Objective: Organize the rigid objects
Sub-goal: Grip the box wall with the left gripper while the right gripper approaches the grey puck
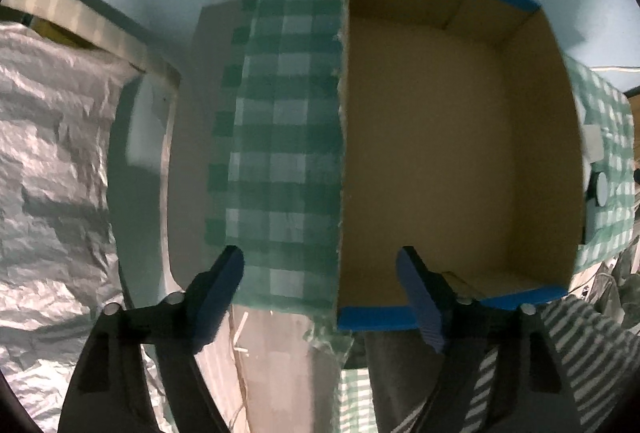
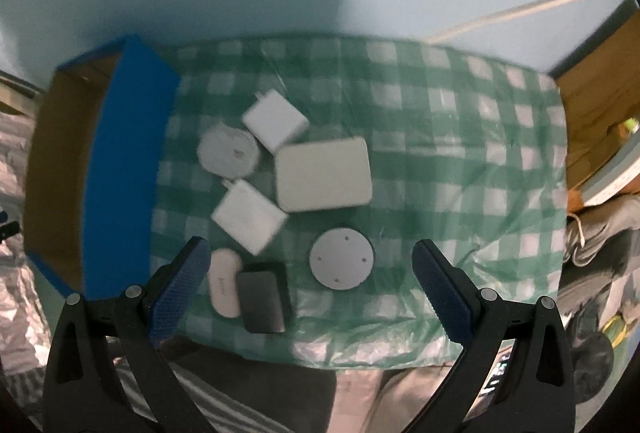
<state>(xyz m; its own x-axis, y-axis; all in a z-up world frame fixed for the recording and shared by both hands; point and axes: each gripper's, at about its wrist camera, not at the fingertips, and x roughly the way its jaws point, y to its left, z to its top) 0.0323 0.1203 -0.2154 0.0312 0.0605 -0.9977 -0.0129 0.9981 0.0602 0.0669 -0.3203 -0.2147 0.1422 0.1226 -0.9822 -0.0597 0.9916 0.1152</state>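
Hovering released, each hand-held gripper [image 1: 320, 273] [image 2: 310, 265] faces cardboard box [image 1: 440, 153] and devices [image 2: 324, 173].

Two white chargers [image 2: 275, 120], two round discs [image 2: 342, 264], one cream case [image 2: 323, 174], one cardboard box [image 1: 440, 137].

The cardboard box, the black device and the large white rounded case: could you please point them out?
cardboard box [image 1: 440, 153], left wrist view, bare inside floor.
black device [image 2: 262, 297], right wrist view, top face.
large white rounded case [image 2: 323, 174], right wrist view, top face.

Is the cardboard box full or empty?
Empty: the left wrist view shows the box open-topped, its bare brown floor without anything inside.
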